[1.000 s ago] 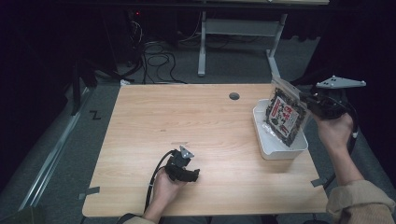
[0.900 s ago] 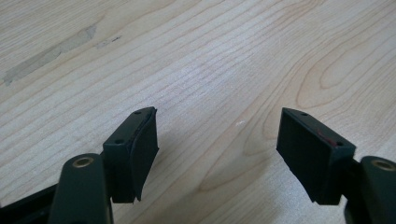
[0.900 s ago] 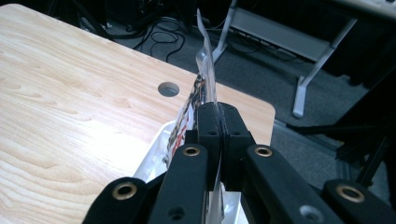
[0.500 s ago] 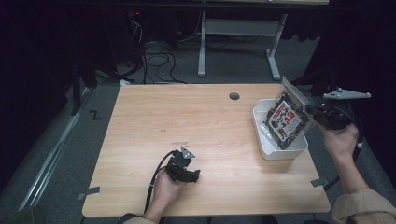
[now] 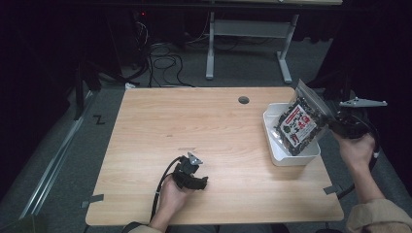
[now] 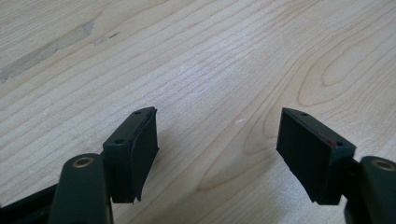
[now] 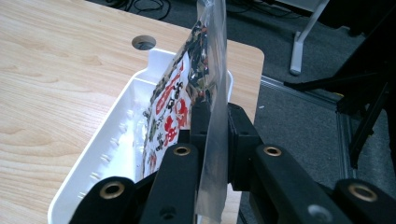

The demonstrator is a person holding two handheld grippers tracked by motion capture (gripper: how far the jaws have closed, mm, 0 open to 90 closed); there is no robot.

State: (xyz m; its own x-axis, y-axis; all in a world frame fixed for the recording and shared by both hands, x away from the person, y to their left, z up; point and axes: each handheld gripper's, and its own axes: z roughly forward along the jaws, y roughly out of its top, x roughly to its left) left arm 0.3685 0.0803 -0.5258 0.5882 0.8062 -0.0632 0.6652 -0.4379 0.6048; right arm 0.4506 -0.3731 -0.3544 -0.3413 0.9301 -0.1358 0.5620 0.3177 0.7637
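Note:
A clear snack bag with a red and white label and dark contents leans in the white tray at the table's right edge, its top tilted up to the right. My right gripper is at the bag's upper edge. In the right gripper view the bag's clear edge strip runs between the jaws of the right gripper. Those jaws have just been opening and stand slightly apart around the film. My left gripper lies on the table near the front, its jaws wide open over bare wood.
The tray sits close to the table's right edge, beside a round cable hole. Dark floor, cables and a desk frame lie beyond the far edge. Tape marks the front corners.
The right hand has come down and to the right, lowering the bag into the tray so that it leans more. The left hand has not moved.

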